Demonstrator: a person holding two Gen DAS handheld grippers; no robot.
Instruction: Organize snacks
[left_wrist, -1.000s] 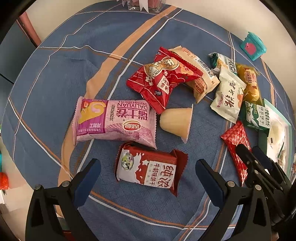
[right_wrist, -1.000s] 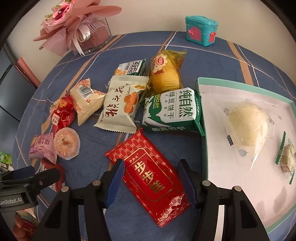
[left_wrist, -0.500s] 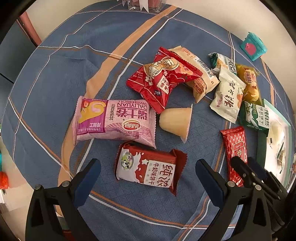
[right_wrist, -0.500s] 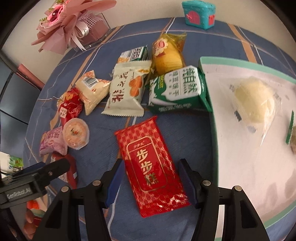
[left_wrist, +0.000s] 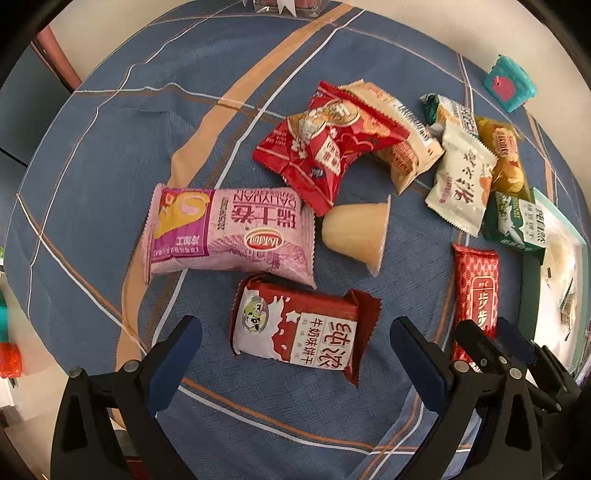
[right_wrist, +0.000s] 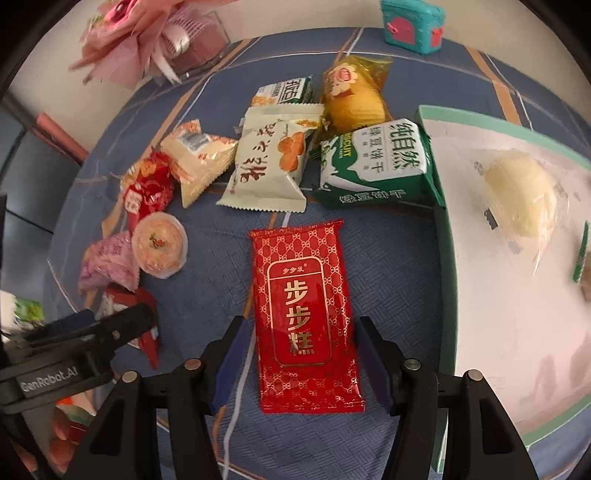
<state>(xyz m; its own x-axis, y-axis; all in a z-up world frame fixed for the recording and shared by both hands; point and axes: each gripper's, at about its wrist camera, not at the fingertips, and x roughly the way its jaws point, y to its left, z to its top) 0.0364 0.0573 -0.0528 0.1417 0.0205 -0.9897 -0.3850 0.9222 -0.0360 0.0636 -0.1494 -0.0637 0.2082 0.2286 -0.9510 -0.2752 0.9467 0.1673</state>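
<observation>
Under your right claw (right_wrist: 302, 360) the red cake packet (right_wrist: 304, 314) lies flat on the blue-clothed surface (right_wrist: 391, 258), its lower half between the parted jaws; neither pad seems to touch it. Just to its right sits the green-rimmed tray (right_wrist: 445, 280), a wrapped pale bun (right_wrist: 521, 195) inside. Your left claw (left_wrist: 295, 350) hangs wide apart above the dark-red biscuit packet (left_wrist: 299, 332), gripping nothing.

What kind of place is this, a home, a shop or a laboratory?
Probably a home, at a round table. A blue plaid tablecloth covers it, a wrapped pink bouquet and a small teal toy chest stand at its far edge, and assorted snack packets lie loose.
</observation>
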